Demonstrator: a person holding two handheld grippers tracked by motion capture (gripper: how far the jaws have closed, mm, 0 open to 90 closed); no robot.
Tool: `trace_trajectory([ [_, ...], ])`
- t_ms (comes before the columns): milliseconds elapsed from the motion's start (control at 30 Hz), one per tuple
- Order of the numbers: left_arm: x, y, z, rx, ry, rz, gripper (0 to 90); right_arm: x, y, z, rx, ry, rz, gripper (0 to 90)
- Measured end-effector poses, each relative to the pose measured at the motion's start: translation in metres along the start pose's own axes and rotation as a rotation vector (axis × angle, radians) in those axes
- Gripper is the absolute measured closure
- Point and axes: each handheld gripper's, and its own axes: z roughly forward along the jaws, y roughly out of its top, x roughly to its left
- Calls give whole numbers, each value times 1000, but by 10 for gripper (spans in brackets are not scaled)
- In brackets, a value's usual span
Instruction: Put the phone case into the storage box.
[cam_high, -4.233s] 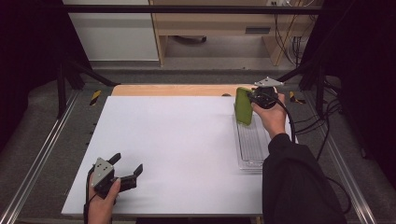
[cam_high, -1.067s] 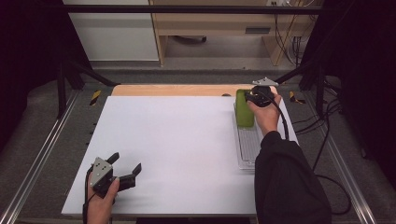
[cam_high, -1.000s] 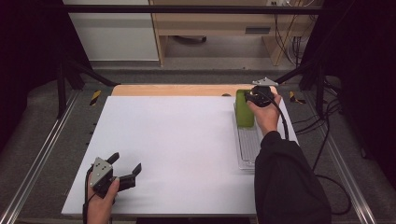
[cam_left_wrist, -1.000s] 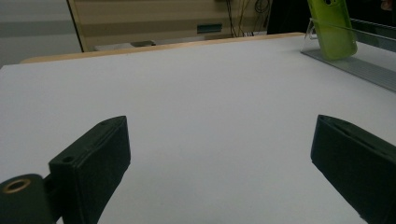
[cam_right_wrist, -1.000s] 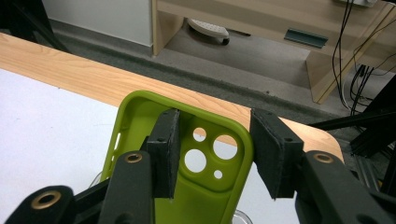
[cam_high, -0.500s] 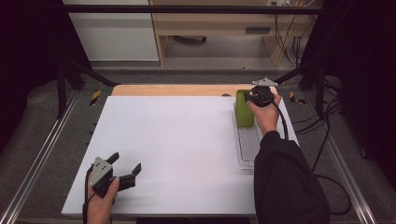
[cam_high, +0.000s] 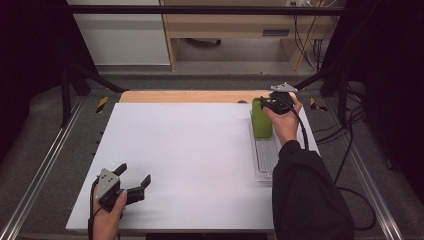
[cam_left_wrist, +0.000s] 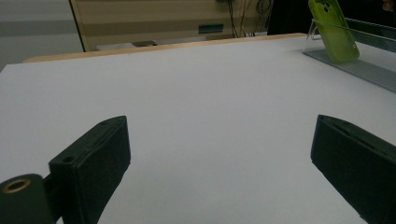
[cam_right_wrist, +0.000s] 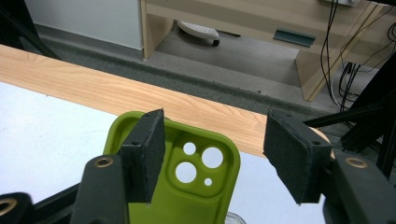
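Your right gripper (cam_right_wrist: 212, 158) has just been opening, its jaws now apart from the lime-green plastic phone case (cam_right_wrist: 187, 186) leaning in the clear plastic rack (cam_high: 265, 160) at the white worktop's (cam_high: 190, 150) right edge, while your left gripper (cam_high: 134, 181) rests wide open and empty.

phone case (cam_right_wrist: 187, 186): green matt soft plastic, smooth | rack (cam_high: 264, 155): clear glossy plastic, ribbed base | table (cam_high: 200, 150): white matt smooth sheet; far edge strip (cam_right_wrist: 70, 86): grained wood | right tool (cam_right_wrist: 212, 156) pads: black matt, fine-textured
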Motion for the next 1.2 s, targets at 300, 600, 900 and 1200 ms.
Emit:
trace_trajectory([
  [300, 0, 0, 0, 0, 0, 1, 43, 0, 1, -2, 12, -10, 6, 293],
  [600, -1, 0, 0, -3, -1, 3, 43, 0, 1, -3, 54, -31, 12, 166],
  [900, 0, 0, 0, -2, 0, 2, 43, 1, 2, -5, 67, -48, 21, 86],
  [1200, -1, 1, 0, -2, 5, 8, 43, 1, 5, -11, 72, -30, 33, 77],
])
